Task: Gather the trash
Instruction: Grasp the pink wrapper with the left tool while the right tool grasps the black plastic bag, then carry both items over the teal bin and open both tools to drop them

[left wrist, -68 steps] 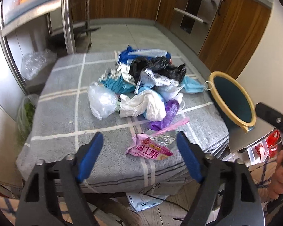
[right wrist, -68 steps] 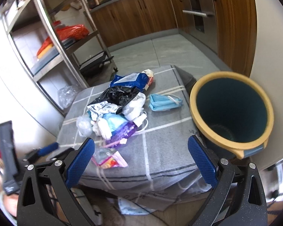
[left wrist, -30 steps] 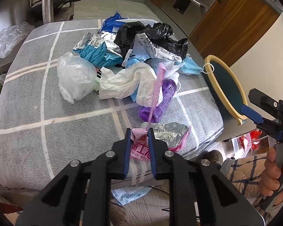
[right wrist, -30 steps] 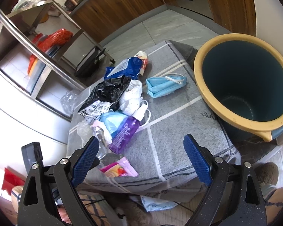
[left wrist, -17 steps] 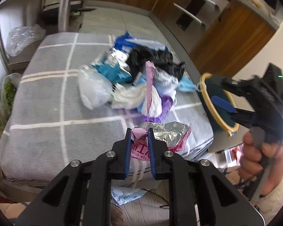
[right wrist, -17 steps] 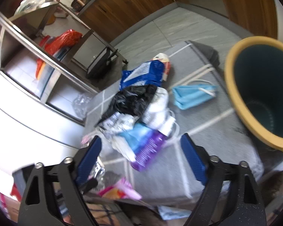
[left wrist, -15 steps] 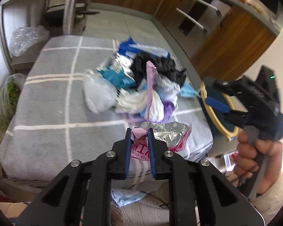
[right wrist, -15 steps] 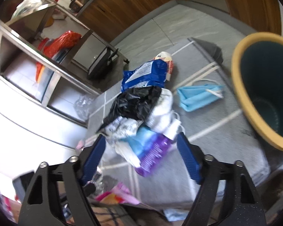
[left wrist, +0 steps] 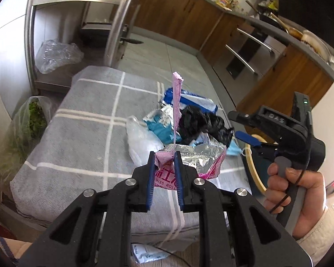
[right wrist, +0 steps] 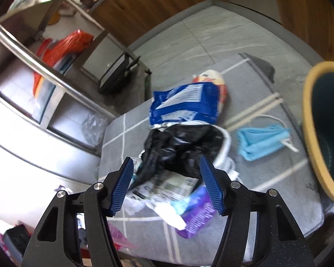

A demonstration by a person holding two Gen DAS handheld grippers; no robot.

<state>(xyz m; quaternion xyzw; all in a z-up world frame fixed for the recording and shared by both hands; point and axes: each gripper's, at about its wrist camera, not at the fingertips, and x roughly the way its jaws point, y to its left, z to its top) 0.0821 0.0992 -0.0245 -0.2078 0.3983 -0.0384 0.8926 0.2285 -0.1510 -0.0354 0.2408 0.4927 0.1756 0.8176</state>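
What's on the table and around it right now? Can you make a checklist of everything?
Surface: grey checked cloth covering the table.
Job's things: pink wrapper; trash pile with black bag, blue packet, purple bottle; blue face mask apart; bin at the table's edge.
Clutter: paper on the floor.
Grippers: left gripper shut on the wrapper; right gripper open over the pile, its jaws have just been closing.
Cables: thin black cord on the right gripper's handle.
Surroundings: metal shelving, wooden cabinets.

Bare grey cloth left of trash pile, bin crowding right edge
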